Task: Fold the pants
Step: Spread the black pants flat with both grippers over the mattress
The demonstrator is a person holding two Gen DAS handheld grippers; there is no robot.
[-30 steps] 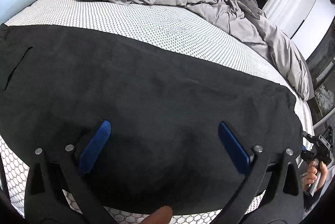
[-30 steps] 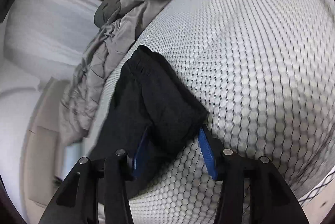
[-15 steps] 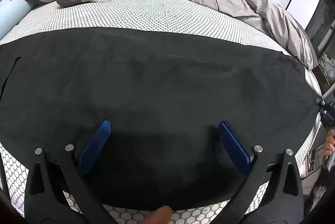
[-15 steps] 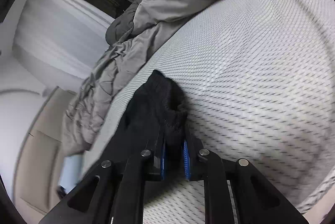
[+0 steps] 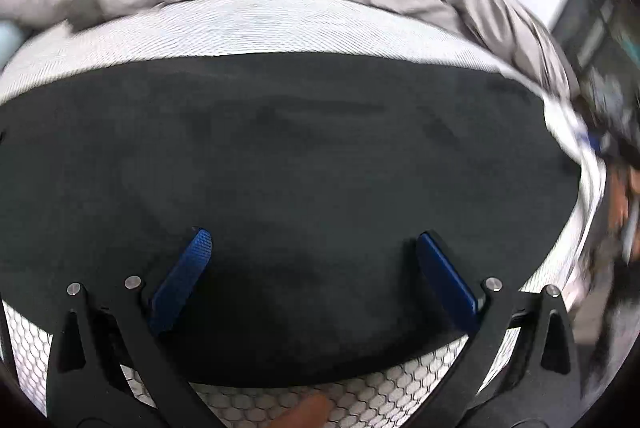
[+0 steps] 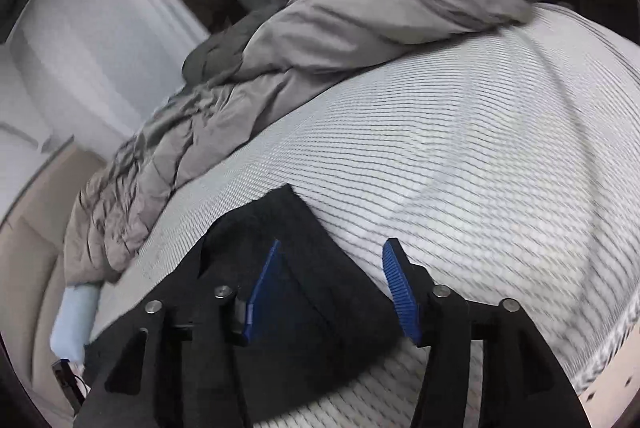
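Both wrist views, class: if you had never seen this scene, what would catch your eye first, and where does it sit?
The black pants dominate, spread flat across the white honeycomb-patterned mattress and filling the middle of the left wrist view. The left gripper hangs open over them, blue pads wide apart. Behind, a rumpled grey duvet is heaped along the far side of the bed, while the right gripper stands open at one end of the pants.

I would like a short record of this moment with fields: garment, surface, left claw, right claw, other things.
garment: black pants, spread flat
surface: white patterned mattress
left claw: open, over the near part of the pants
right claw: open, at one end of the pants, gripping nothing
other things: grey duvet bunched on the far side of the mattress
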